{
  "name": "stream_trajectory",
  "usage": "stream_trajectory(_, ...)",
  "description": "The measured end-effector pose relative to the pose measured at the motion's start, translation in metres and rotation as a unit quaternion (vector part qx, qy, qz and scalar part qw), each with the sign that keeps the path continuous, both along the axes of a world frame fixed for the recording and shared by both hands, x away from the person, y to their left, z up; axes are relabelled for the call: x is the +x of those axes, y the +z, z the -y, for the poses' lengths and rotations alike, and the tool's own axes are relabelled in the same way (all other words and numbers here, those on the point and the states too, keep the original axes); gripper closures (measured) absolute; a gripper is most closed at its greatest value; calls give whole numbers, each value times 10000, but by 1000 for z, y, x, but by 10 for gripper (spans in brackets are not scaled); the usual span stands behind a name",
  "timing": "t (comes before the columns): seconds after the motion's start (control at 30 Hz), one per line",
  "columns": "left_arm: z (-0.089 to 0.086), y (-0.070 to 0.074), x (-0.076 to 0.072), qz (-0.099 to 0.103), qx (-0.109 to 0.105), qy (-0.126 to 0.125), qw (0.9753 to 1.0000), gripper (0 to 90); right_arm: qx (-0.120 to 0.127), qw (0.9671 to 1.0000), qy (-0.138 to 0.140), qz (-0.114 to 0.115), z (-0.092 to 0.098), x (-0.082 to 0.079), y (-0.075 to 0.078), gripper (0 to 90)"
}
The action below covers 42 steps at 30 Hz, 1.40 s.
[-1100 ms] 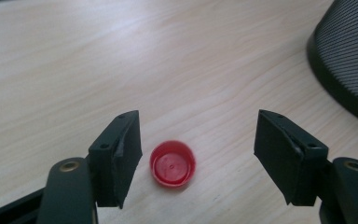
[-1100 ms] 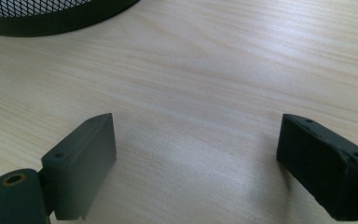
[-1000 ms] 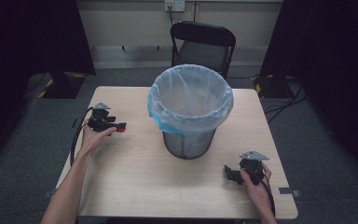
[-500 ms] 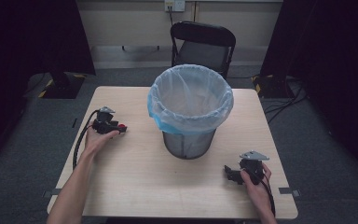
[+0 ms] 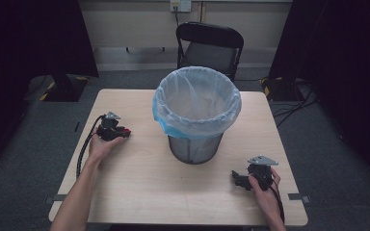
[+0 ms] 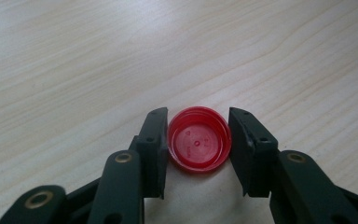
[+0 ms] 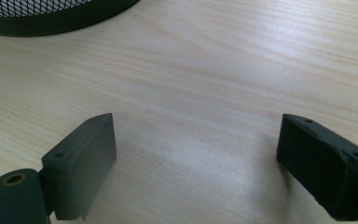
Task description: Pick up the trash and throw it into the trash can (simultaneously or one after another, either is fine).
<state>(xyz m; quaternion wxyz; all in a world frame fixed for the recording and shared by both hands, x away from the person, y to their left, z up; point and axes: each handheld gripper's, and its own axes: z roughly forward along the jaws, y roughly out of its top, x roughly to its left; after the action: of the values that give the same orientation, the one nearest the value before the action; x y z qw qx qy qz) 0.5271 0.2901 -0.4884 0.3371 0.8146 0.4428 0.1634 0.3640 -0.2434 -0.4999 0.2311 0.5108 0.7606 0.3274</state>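
Wooden rectangular table carries everything. Black mesh wastebasket lined with a translucent blue plastic bag stands mid-table, upright. My right gripper rests on the near right part of the tabletop, well apart from the basket's base, jaws spread wide over bare wood. My left gripper sits at the left side, jaws pinching a small round red plastic bottle cap, open side up, both pads touching its rim, cap against the wood.
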Motion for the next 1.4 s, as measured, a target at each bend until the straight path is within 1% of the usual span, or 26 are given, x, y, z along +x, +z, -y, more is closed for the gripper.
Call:
stream_trajectory(0.03,0,0,0,-20,-77,-14,10000,595,-1,10000,0,-1,0,0,0,108)
stream_trajectory(0.1,-1,0,-1,-58,-105,4,9999,595,1,10000,1,-1,0,0,0,108)
stream_trajectory(0.13,-2,2,-2,-101,-222,48,9997,595,1,10000,0,-1,0,0,0,108)
stream_trajectory(0.17,0,4,-3,-46,-295,69,9995,595,2,10000,0,-1,0,0,0,108)
stream_trajectory(0.2,0,8,-4,19,-368,-8,9993,595,0,10000,0,-1,0,0,0,108)
stream_trajectory(0.23,0,8,-4,19,-368,-8,9993,595,0,10000,0,0,0,0,0,108)
stream_trajectory(0.27,2,12,-6,84,-361,-50,9993,595,0,10000,1,0,0,0,0,108)
stream_trajectory(0.3,2,15,-7,134,-410,-48,9991,595,0,10000,1,0,0,0,0,108)
stream_trajectory(0.33,2,17,-8,148,-518,-34,9985,595,0,10000,0,-1,0,0,0,108)
stream_trajectory(0.37,1,20,-9,162,-741,37,9971,595,0,10000,0,0,0,0,0,108)
stream_trajectory(0.5,1,24,-11,164,-794,-1,9967,595,0,10000,0,-1,0,0,0,108)
stream_trajectory(0.63,3,28,-14,184,-895,-55,9958,595,0,10000,-2,-1,0,0,0,108)
stream_trajectory(0.67,4,29,-14,182,-884,-87,9959,595,0,10000,1,0,0,0,0,109)
stream_trajectory(0.83,7,37,-18,292,-1119,-100,9932,595,1,10000,1,-1,0,0,0,108)
stream_trajectory(0.93,8,40,-20,318,-1177,-139,9924,596,1,10000,1,-3,0,0,0,108)
stream_trajectory(0.97,8,42,-21,346,-1172,-174,9924,596,1,10000,1,-3,0,0,0,108)
stream_trajectory(1.0,9,45,-23,380,-1231,-184,9915,595,1,10000,0,-1,0,0,0,109)
stream_trajectory(1.07,10,48,-25,433,-1237,-224,9911,596,0,10000,1,-1,0,0,0,108)
stream_trajectory(1.1,10,51,-26,483,-1303,-218,9901,596,-1,10000,0,-1,0,0,0,108)
stream_trajectory(1.17,9,54,-27,505,-1339,-243,9894,595,0,10000,0,0,0,0,0,109)
stream_trajectory(1.2,9,55,-27,514,-1400,-232,9885,596,1,10000,1,-1,0,0,0,109)
stream_trajectory(1.23,9,58,-28,520,-1422,-220,9882,595,0,10000,1,-1,0,0,0,108)
stream_trajectory(1.27,9,61,-30,567,-1458,-262,9873,595,-1,10000,0,0,0,0,0,108)
stream_trajectory(1.3,11,64,-32,636,-1479,-316,9864,595,-1,10000,0,0,0,0,0,108)
stream_trajectory(1.33,12,68,-34,669,-1473,-345,9862,595,-1,10000,0,-1,0,0,0,108)
stream_trajectory(1.4,15,73,-36,707,-1422,-383,9866,595,1,10000,0,-1,0,0,0,108)
